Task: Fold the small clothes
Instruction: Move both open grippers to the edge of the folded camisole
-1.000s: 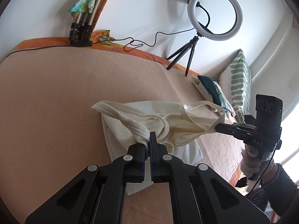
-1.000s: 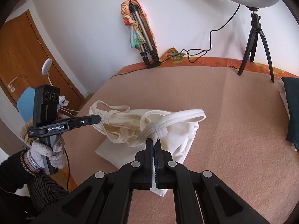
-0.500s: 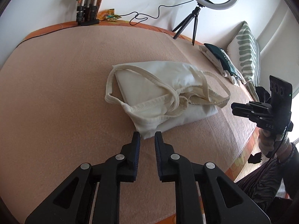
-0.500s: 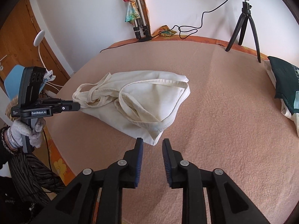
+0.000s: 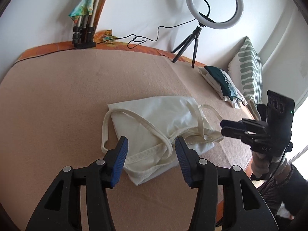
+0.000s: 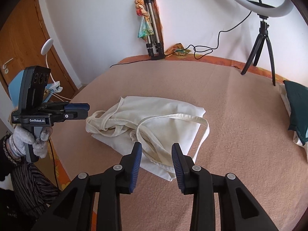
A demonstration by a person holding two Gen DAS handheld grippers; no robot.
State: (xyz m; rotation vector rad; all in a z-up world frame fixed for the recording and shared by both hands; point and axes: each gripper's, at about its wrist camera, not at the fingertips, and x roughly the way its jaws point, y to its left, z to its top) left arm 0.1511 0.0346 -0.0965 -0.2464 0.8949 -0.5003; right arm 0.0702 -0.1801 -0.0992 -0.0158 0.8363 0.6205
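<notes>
A cream strappy garment (image 5: pixel 154 127) lies folded on the tan blanket (image 5: pixel 57 100), its straps loose on top. It also shows in the right wrist view (image 6: pixel 154 123). My left gripper (image 5: pixel 150 144) is open, its jaws wide apart just above the garment's near hem. My right gripper (image 6: pixel 156 150) is open over the garment's near corner. The right gripper also shows at the right in the left wrist view (image 5: pixel 224 128). The left gripper shows at the left in the right wrist view (image 6: pixel 86 110).
A ring light on a tripod (image 5: pixel 213 3) stands at the back of the bed. A folded tripod with a colourful cloth (image 5: pixel 84 28) leans on the wall. Folded clothes (image 5: pixel 221 82) and a striped pillow (image 5: pixel 248 71) lie at the right. A cable (image 5: pixel 146 38) runs along the wall.
Both grippers let go of the garment's straps, which dropped flat onto the blanket. Both have since opened wider and moved closer over the garment.
</notes>
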